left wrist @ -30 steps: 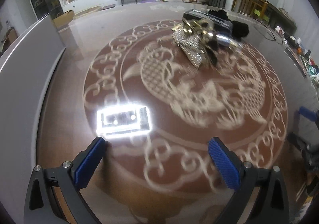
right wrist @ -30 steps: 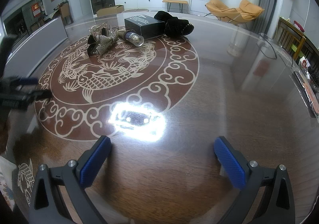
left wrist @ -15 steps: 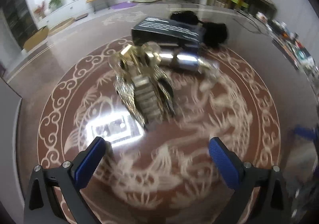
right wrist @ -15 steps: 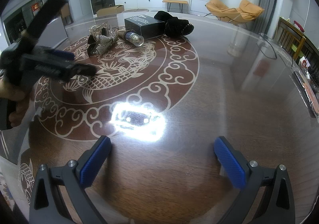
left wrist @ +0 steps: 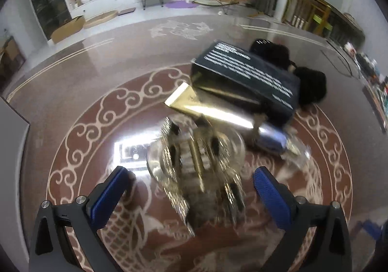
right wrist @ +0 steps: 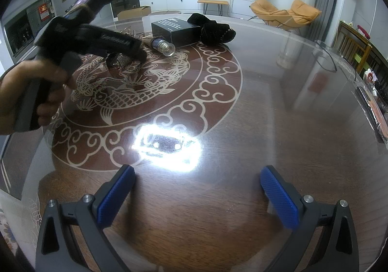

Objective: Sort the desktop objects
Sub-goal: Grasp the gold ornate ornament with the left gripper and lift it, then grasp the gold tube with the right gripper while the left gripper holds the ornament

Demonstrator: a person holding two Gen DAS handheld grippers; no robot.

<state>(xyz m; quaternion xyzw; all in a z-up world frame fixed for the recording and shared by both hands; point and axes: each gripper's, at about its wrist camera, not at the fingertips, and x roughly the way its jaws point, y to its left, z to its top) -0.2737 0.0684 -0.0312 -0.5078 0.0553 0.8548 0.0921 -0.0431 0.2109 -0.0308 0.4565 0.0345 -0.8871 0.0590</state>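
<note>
Gold tube (left wrist: 208, 109) and black box (left wrist: 245, 75) crowd the hair clip (left wrist: 201, 175).

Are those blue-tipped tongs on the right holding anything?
No, the right tongs stand wide open over the bare table.

Glossy glass-topped table (right wrist: 242, 199); glittery metallic hair clip (left wrist: 201, 175); matt black box (left wrist: 245, 75).
</note>
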